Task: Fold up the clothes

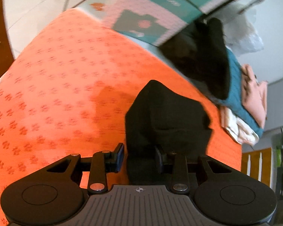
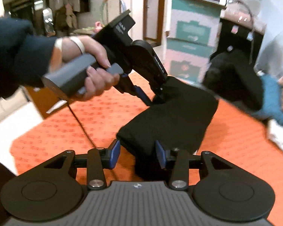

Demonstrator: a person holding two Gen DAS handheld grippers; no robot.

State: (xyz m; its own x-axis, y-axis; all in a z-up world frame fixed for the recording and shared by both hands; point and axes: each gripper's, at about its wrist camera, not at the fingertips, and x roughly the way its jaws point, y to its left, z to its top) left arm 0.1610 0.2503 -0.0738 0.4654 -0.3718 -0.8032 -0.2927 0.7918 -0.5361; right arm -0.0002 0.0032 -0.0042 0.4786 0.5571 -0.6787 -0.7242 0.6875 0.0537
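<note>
A black folded garment [image 1: 168, 116] lies on the orange patterned table cover [image 1: 66, 75]. My left gripper [image 1: 139, 157] is shut on its near end in the left wrist view. In the right wrist view the same garment [image 2: 171, 116] runs from my right gripper [image 2: 138, 155] up to the left gripper [image 2: 154, 98], which pinches its far end and is held by a hand [image 2: 92, 66] in a dark sleeve. My right gripper's blue pads stand apart. A corner of the cloth sits between them, and orange shows beside the left pad.
A pile of clothes sits at the table's far edge, with a black piece [image 2: 234, 79] on a teal knit [image 2: 273, 103] and peach and white pieces [image 1: 254, 98]. Stacked teal and pink cartons [image 2: 192, 37] stand behind. Bare orange cover [image 2: 66, 128] stretches to the left.
</note>
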